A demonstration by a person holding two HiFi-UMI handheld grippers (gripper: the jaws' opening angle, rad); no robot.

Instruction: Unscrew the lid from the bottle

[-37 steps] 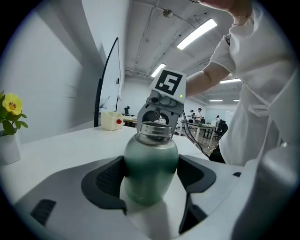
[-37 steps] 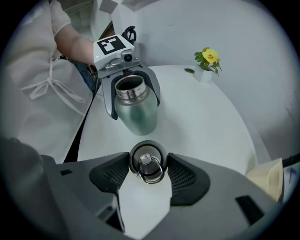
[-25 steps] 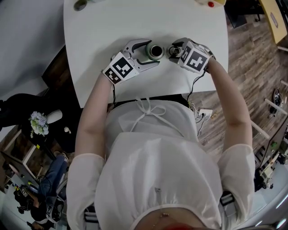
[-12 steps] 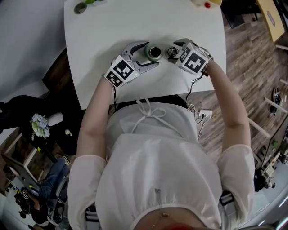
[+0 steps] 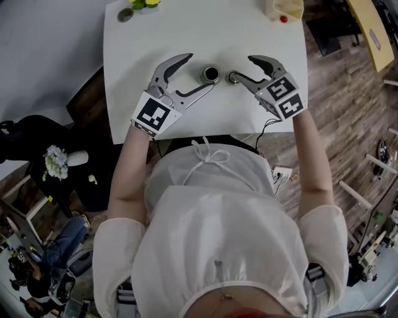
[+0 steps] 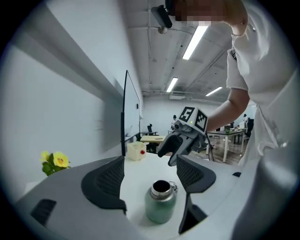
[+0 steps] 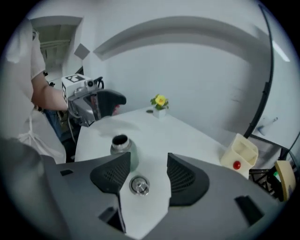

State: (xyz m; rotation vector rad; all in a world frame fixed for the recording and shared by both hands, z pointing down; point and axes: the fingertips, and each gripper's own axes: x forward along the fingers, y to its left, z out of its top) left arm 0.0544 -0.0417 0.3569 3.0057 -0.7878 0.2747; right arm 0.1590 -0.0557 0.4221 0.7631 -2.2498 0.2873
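The green steel bottle [image 5: 211,75] [image 6: 160,202] [image 7: 123,146] stands upright on the white table [image 5: 174,37], its mouth uncovered. Its round metal lid [image 5: 233,77] [image 7: 139,186] lies on the table just to the bottle's right. My left gripper [image 5: 200,71] [image 6: 150,171] hangs open above and left of the bottle, clear of it. My right gripper [image 5: 242,68] [image 7: 143,171] hovers above the lid; its jaws have just been closing a little, with nothing between them, and they stay open. The lid shows on the table below the gap.
A small yellow flower pot [image 5: 144,4] [image 7: 159,102] and a dark round object [image 5: 125,15] sit at the far left of the table. A cream container with a red knob [image 5: 283,7] [image 7: 240,157] stands at the far right. The table's near edge [image 5: 186,133] is by the person's body.
Both grippers have risen and drawn apart from the bottle and lid. The left jaws, earlier around the bottle, now stand clear of it. The lid stays on the table.
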